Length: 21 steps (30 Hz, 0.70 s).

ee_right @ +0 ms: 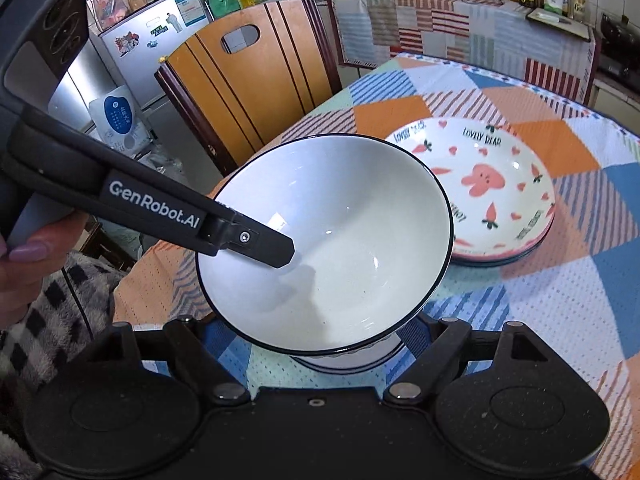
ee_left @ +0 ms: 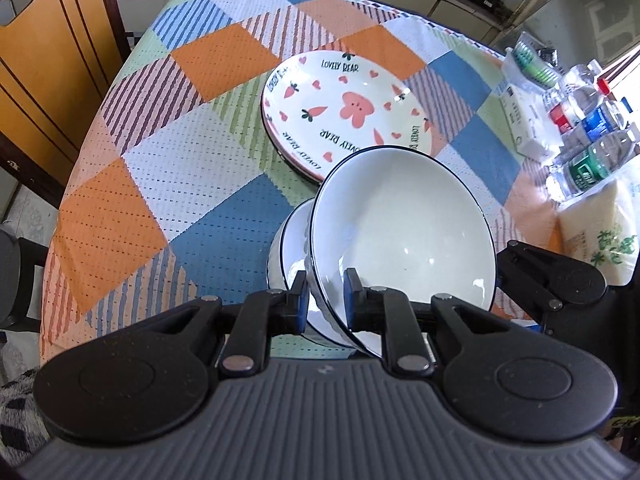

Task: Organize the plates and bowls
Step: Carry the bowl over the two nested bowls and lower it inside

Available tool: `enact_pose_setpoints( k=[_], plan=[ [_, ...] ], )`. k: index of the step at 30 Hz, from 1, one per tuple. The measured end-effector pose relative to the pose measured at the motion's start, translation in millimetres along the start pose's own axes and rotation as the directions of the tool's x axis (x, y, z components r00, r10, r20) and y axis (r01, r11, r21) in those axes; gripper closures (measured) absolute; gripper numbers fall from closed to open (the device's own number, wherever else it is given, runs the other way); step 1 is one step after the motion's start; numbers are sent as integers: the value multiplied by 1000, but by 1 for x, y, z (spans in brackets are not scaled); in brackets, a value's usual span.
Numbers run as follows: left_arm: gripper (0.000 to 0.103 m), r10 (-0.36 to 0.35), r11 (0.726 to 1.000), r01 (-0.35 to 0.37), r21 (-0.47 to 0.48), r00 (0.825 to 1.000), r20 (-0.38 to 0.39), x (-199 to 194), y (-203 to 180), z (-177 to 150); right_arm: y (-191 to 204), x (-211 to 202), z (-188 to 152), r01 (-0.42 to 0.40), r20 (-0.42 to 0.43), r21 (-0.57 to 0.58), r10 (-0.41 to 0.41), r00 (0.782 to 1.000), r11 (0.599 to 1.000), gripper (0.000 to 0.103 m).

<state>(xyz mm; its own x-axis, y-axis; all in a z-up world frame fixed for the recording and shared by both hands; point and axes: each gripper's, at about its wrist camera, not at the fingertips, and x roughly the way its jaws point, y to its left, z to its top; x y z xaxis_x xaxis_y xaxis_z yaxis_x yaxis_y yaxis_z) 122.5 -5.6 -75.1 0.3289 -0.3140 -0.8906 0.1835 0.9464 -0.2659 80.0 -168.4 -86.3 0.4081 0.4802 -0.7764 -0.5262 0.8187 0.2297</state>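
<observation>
My left gripper (ee_left: pixel 327 298) is shut on the rim of a white bowl with a dark rim (ee_left: pixel 404 236), holding it tilted just above a second white bowl (ee_left: pixel 290 236) on the table. In the right wrist view the held bowl (ee_right: pixel 344 232) fills the centre, with the left gripper's finger (ee_right: pixel 264 246) reaching inside it and the lower bowl (ee_right: pixel 360 356) peeking out beneath. My right gripper (ee_right: pixel 324 332) is open, its fingers wide on either side below the bowls and empty. A stack of bunny-and-carrot plates (ee_left: pixel 344 112) (ee_right: pixel 500 188) sits beyond.
The table has a checked cloth (ee_left: pixel 192 152). Several water bottles (ee_left: pixel 592 136) and a box stand at its right edge. A wooden chair (ee_right: pixel 248 92) stands at the left side, and a striped counter (ee_right: pixel 460 28) lies behind.
</observation>
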Motion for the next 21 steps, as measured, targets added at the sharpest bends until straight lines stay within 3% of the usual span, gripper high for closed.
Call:
enact_pose_setpoints(
  k=[11,21],
  plan=[
    [87,62,998,-62,-5,998,-19,15,-6,3,-9,10,-8,-9,-44,43,11,999,999,17],
    [87,155,988,-155,22,988,-18,28,-19,3,-16,25,-2,-14,-178,0,14,984,1000,16]
  ],
)
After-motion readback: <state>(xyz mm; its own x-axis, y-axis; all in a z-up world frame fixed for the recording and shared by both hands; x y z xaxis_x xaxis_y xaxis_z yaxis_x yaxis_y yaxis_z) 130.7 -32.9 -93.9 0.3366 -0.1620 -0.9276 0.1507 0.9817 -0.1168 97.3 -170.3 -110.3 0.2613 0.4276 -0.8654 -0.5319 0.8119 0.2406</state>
